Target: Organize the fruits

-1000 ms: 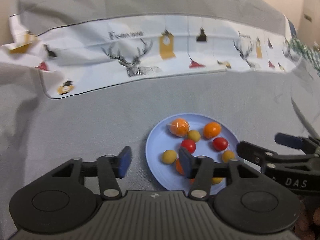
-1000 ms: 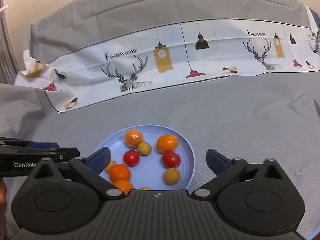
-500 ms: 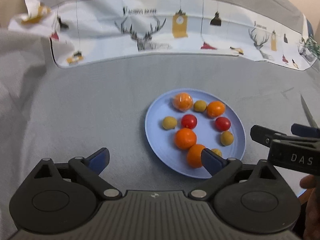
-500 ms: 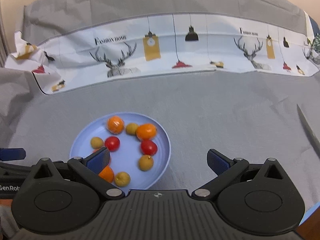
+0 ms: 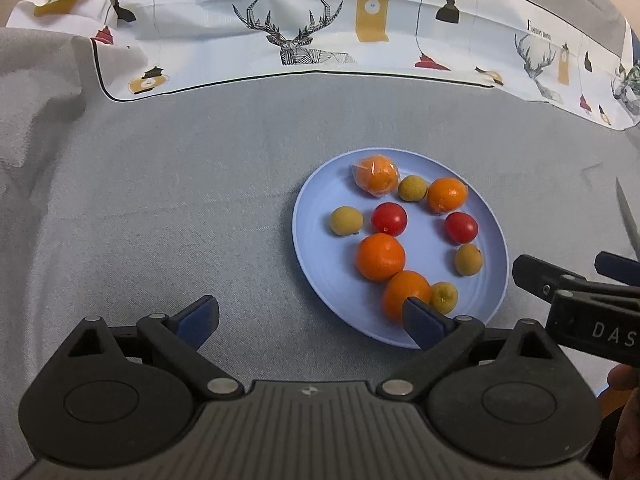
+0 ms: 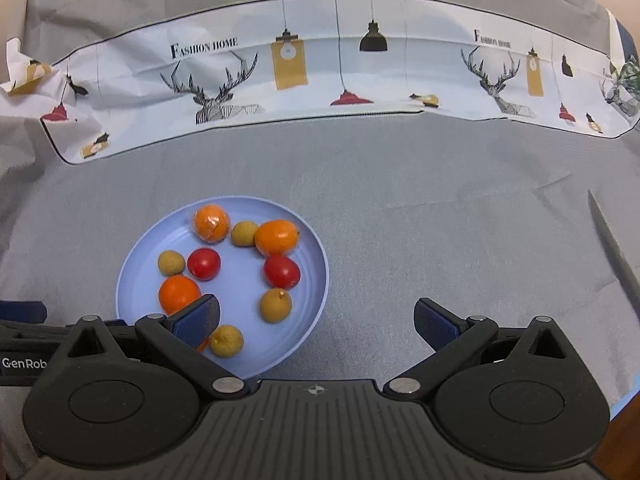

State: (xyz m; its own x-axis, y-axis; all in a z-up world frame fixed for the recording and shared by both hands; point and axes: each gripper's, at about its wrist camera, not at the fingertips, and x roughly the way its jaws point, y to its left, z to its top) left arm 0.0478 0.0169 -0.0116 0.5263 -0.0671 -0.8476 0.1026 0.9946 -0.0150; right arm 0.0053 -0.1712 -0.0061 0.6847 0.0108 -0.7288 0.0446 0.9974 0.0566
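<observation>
Blue plate on a grey cloth over the bench, holding nine pieces of fruit. At the plate's far rim, an orange in clear wrap; just beside it a small tan fruit, then a second orange touching that one. Toward the plate's middle, two red tomatoes, one on each side, and another tan fruit near the rim on the side of the left claw. Nearer the camera, a bare orange touching a fourth orange, with a tan fruit against it and one more tan fruit toward the side of the right claw.

Left claw spread wide, nothing between the pads, having just opened; one blue pad over the plate's near rim in front of the nearest orange, the other over bare cloth beside the plate. Whether that pad touches the orange, impossible to tell.

Right claw also spread wide and empty; one pad over the plate's near part, the other over cloth beside the plate.

Beyond the plate, a white printed cloth with deer and lamp drawings, lettered "Fashion Home". Well apart from the plate, on the side of the right claw, a thin grey blade-like thing lying on the cloth.
</observation>
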